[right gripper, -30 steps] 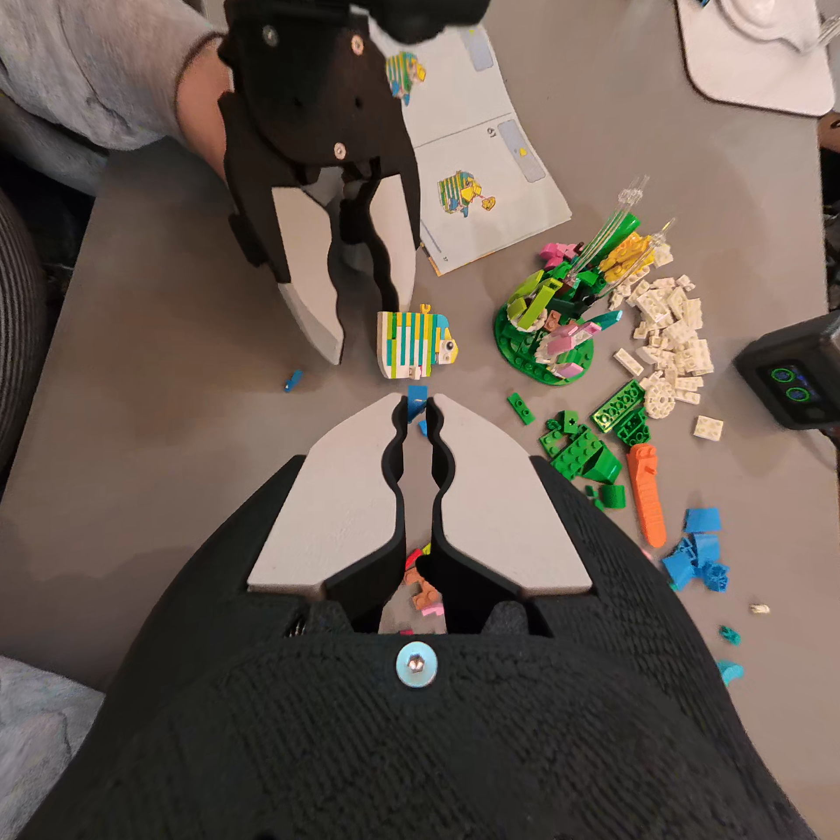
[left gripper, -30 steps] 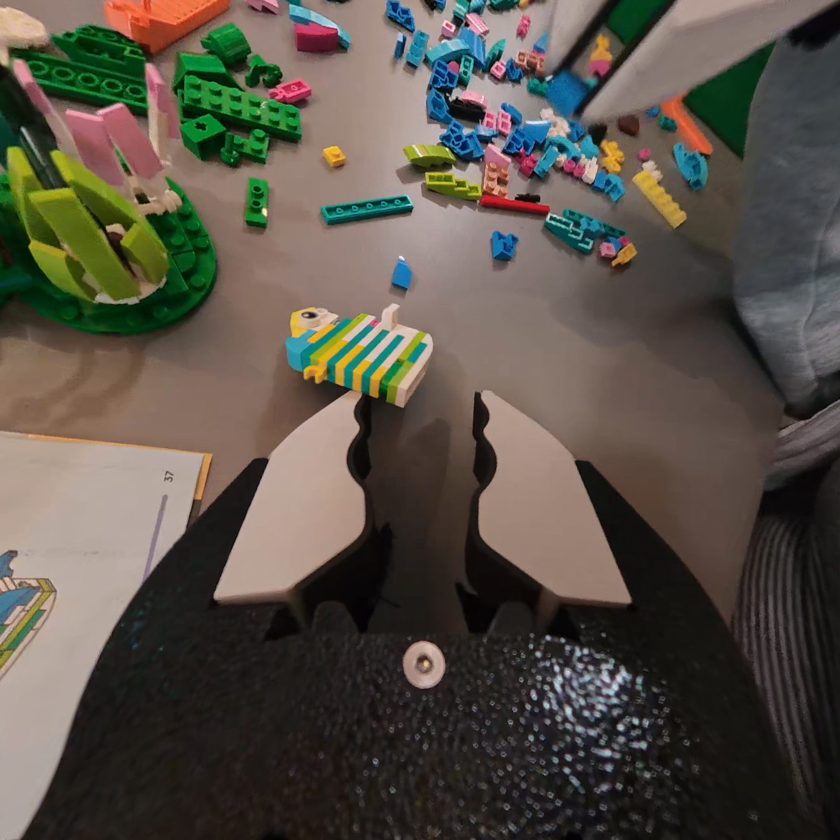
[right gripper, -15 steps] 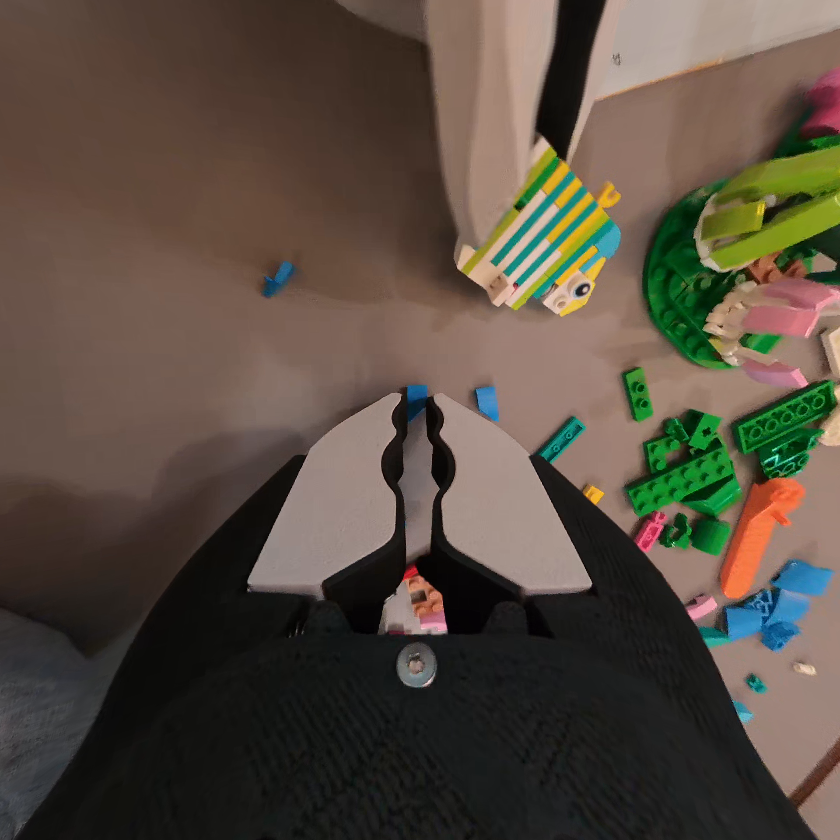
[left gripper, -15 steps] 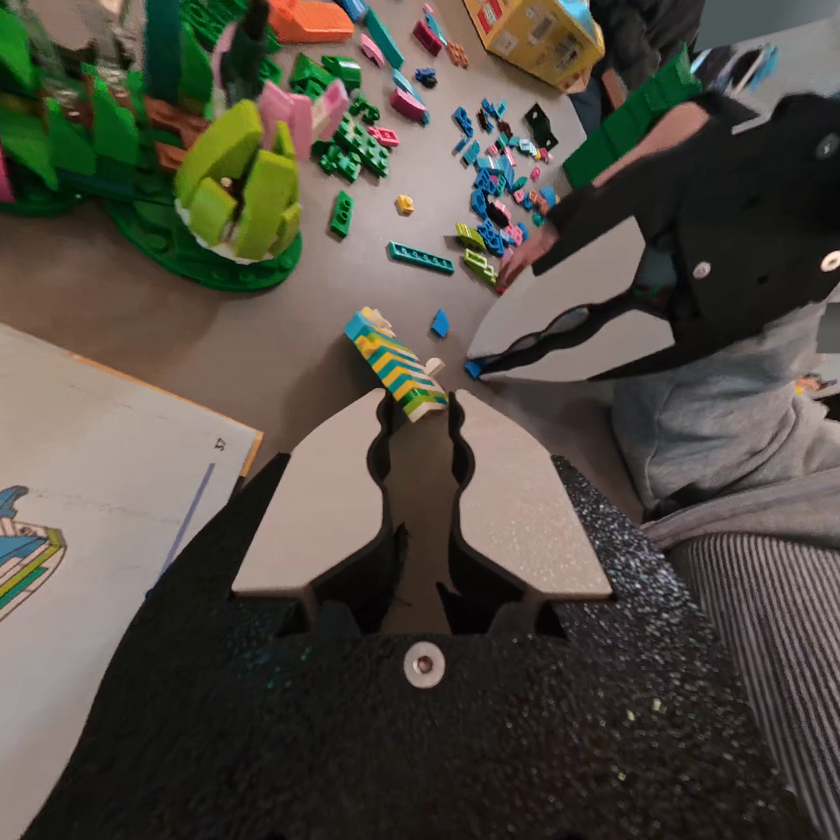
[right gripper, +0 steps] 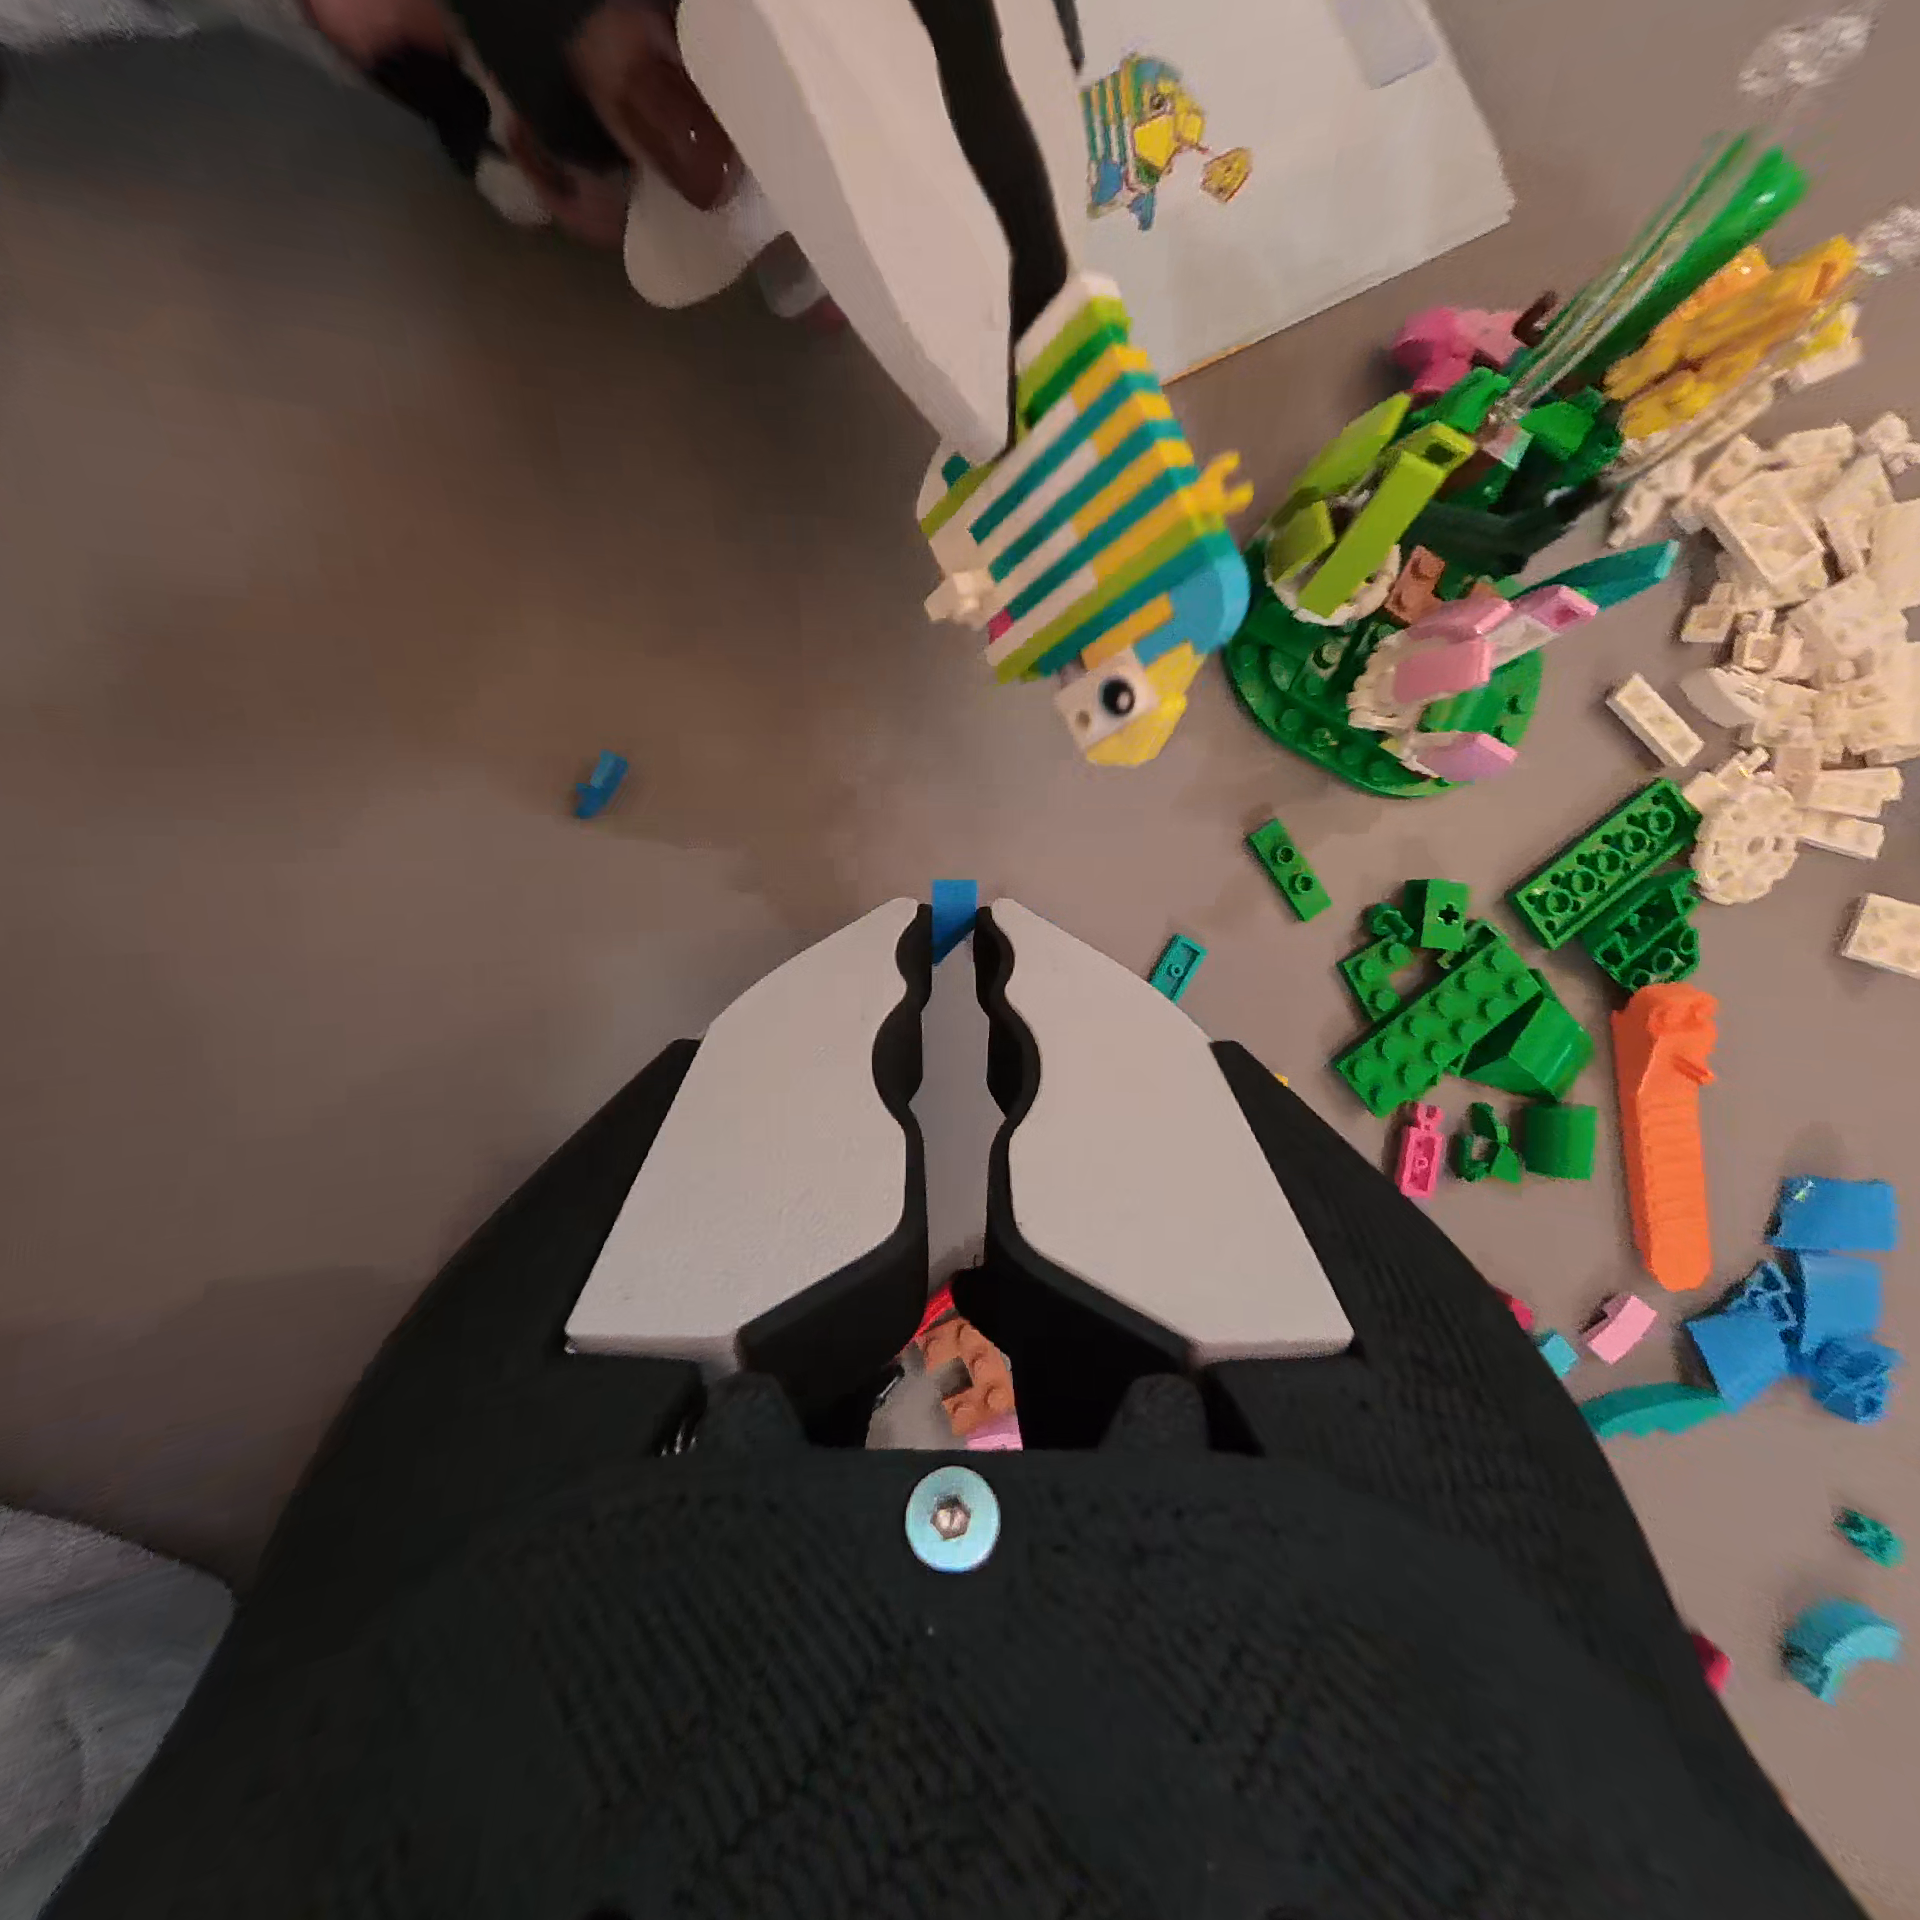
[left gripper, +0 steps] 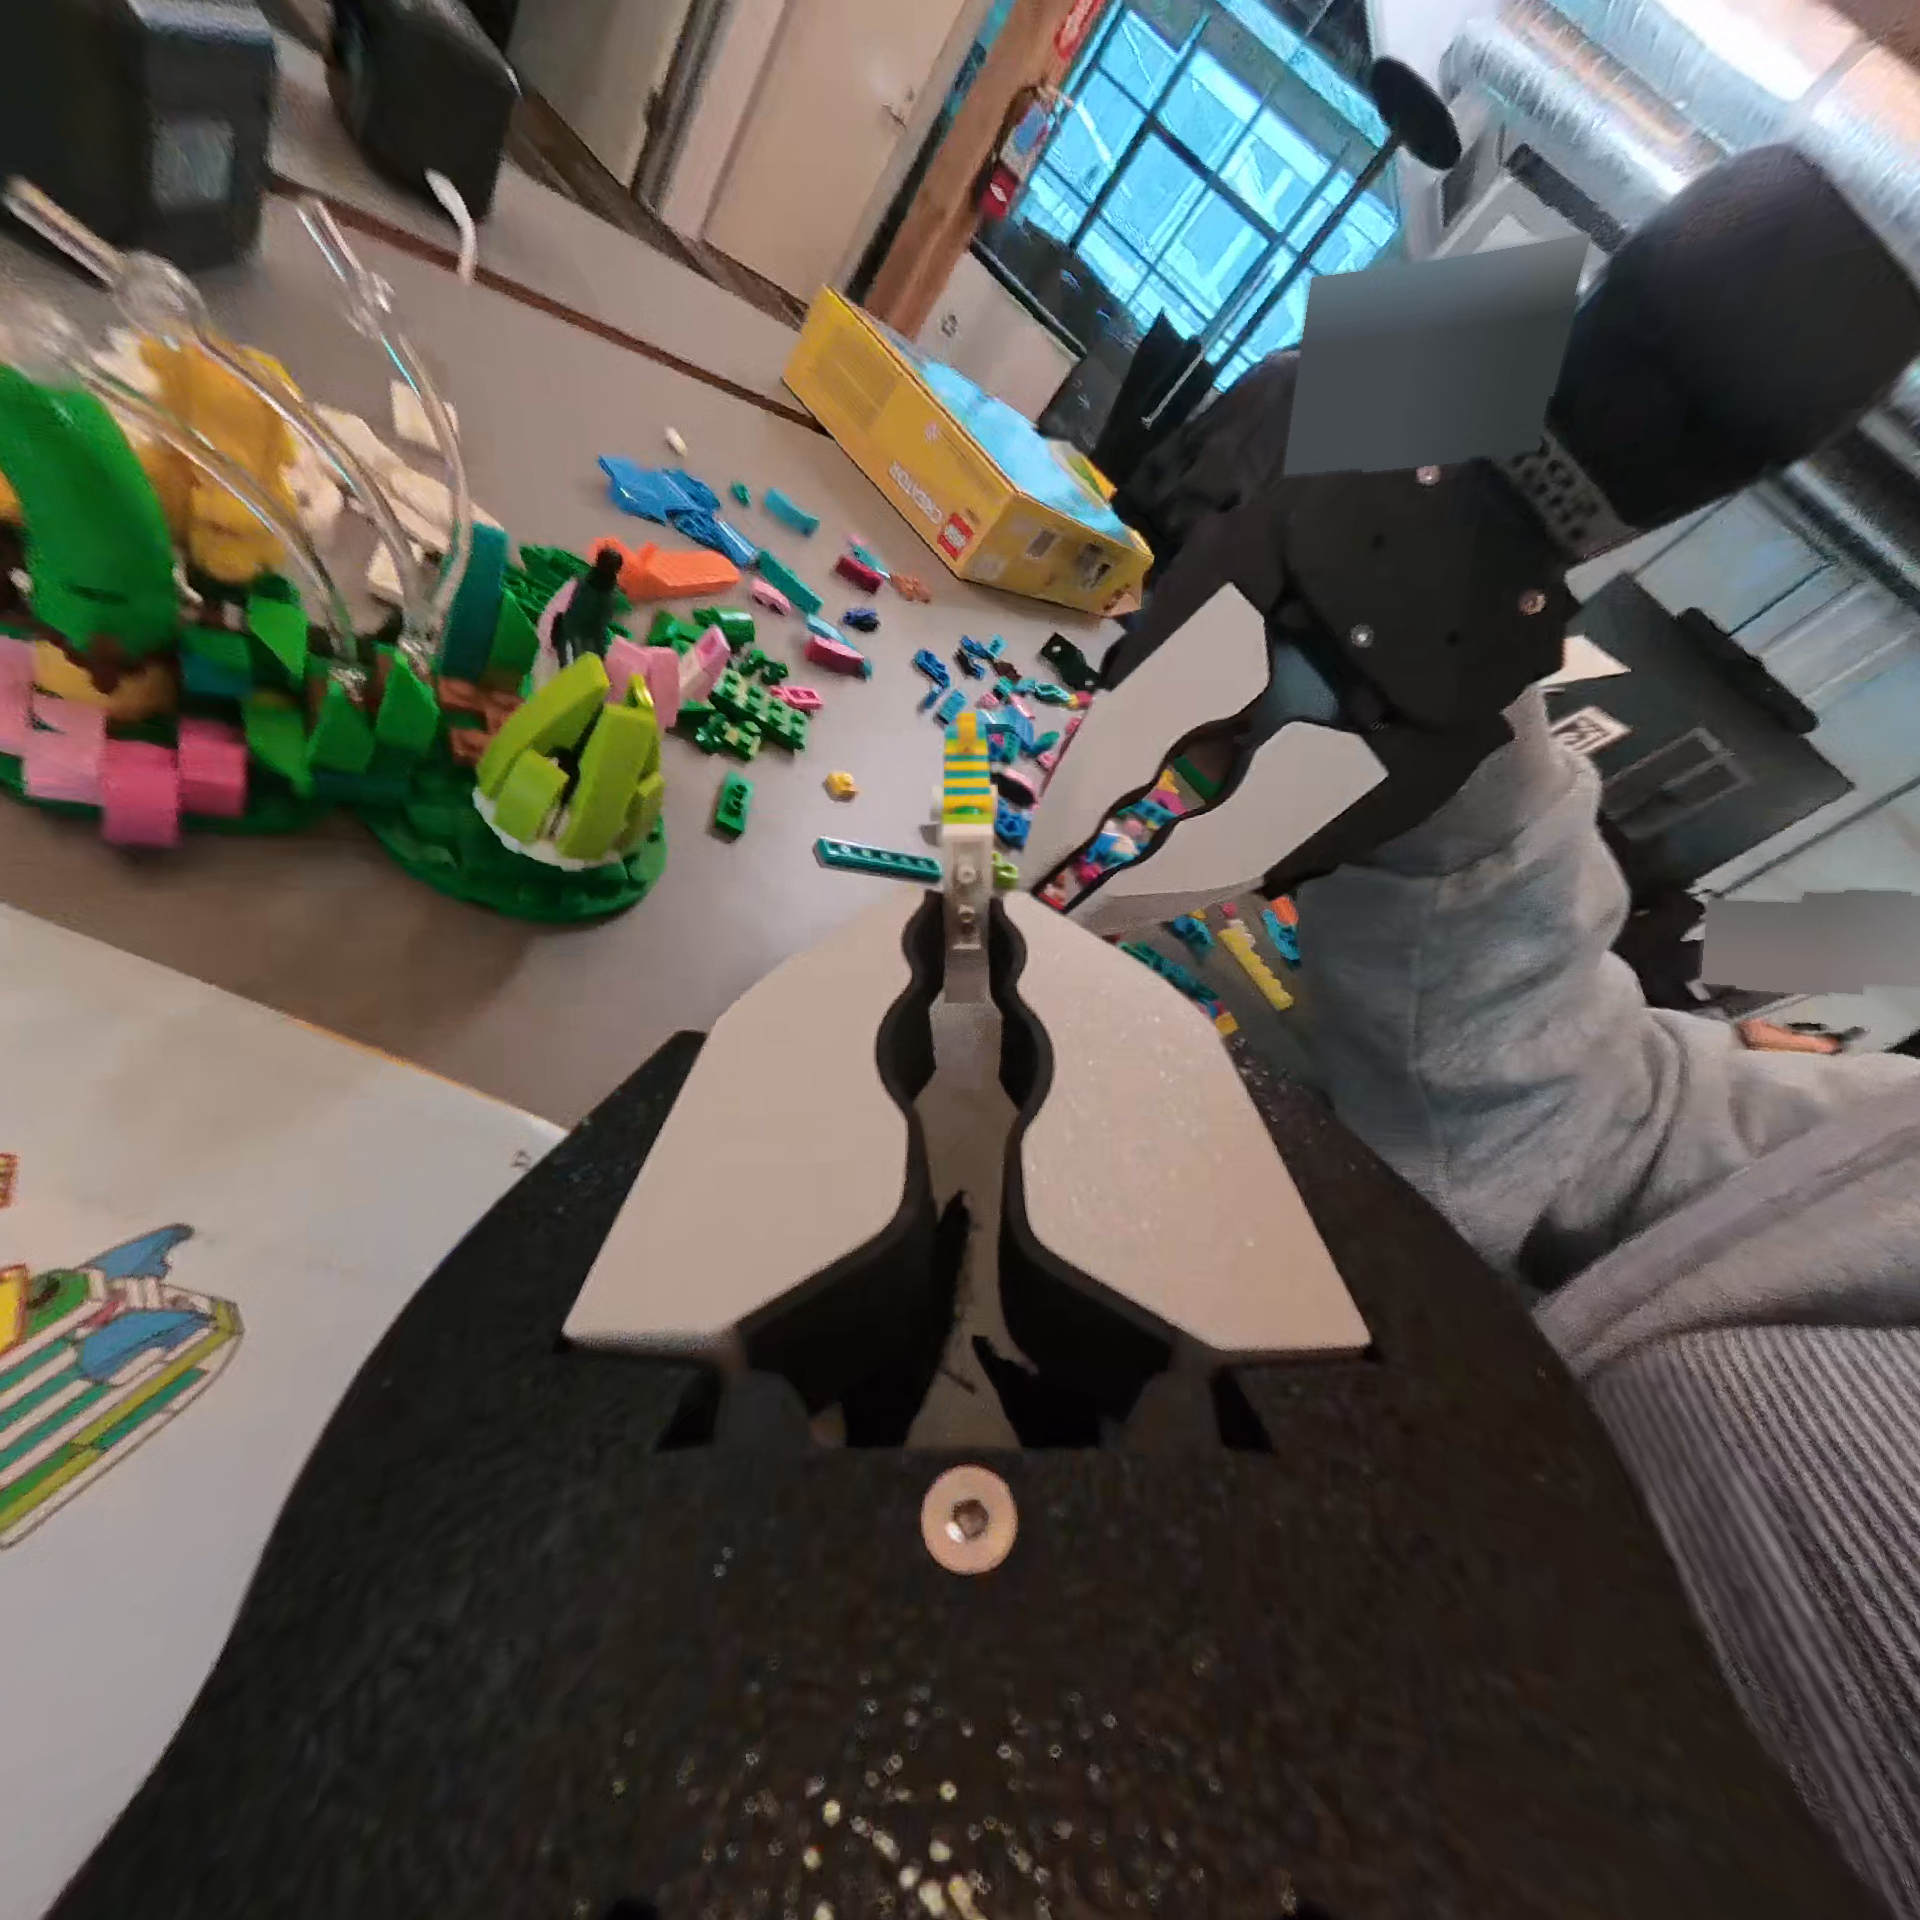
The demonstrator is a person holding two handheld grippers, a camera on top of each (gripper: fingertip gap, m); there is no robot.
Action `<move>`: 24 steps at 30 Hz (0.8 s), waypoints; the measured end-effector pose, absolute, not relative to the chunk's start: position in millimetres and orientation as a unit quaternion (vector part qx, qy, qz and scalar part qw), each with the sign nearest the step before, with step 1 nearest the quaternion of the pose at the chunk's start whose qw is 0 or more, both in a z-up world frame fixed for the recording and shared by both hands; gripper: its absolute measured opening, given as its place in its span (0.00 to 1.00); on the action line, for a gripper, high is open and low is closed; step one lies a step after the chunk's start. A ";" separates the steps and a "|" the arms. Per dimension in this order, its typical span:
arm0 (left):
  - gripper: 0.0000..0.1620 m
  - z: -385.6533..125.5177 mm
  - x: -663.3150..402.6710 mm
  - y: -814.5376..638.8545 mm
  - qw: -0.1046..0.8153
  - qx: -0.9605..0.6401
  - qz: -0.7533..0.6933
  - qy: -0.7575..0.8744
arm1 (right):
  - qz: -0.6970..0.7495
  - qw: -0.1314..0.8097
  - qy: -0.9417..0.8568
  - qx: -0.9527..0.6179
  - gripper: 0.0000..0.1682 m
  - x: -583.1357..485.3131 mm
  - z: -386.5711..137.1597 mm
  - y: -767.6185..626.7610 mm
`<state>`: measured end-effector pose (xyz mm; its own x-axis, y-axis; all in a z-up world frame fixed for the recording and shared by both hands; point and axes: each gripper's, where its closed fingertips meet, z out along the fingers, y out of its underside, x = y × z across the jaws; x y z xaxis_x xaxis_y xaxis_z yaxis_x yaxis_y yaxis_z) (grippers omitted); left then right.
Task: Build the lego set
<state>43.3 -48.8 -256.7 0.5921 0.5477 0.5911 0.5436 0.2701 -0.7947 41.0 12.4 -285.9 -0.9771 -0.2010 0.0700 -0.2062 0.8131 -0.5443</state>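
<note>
My left gripper (left gripper: 964, 914) is shut on the striped lego fish (left gripper: 968, 821), gripping its tail end and holding it up off the grey table (left gripper: 343, 935), seen edge-on. In the right wrist view the same fish (right gripper: 1091, 551) hangs from the left gripper's fingers (right gripper: 894, 312), head down, with teal, yellow, white and lime stripes. My right gripper (right gripper: 954, 914) is shut on a small blue lego piece (right gripper: 952, 906) that sticks out past its tips, a little below the fish. The right gripper also shows in the left wrist view (left gripper: 1049, 894), just right of the fish.
A green plant model (right gripper: 1392, 623) stands to the right of the fish. Loose green (right gripper: 1455, 1018), white (right gripper: 1797, 582) and blue (right gripper: 1808, 1299) bricks and an orange separator (right gripper: 1662, 1132) lie right. The instruction booklet (left gripper: 156, 1247) lies left; a yellow box (left gripper: 956, 468) lies beyond. A stray blue piece (right gripper: 601, 784) lies left. There is about 7 cm between the tips of the two grippers.
My left gripper closed on the fish, which lay flat on the table, and lifted it upright. My right gripper kept hold of the blue piece and stayed close to the fish.
</note>
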 end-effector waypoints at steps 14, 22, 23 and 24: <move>0.05 -239.2 51.1 -55.3 0.630 -0.665 0.191 -0.353 | 0.225 -0.012 -0.955 0.195 0.04 60.6 -319.8 10.7; 0.05 -233.6 53.0 -57.1 0.641 -0.652 0.215 -0.342 | 0.216 -0.015 -0.957 0.196 0.04 63.1 -324.0 9.1; 0.05 -232.7 53.2 -57.3 0.643 -0.650 0.217 -0.341 | 0.218 -0.019 -0.957 0.192 0.07 63.2 -323.4 8.7; 0.05 -231.6 53.5 -57.5 0.646 -0.648 0.218 -0.339 | 0.225 -0.024 -0.956 0.189 0.12 63.4 -321.5 8.1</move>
<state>53.5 -57.5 -231.6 0.6752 0.7210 0.1557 0.1574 0.0654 -0.9854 63.4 8.1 -321.5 -0.9277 -0.3712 0.0393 -0.3497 0.8274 -0.4395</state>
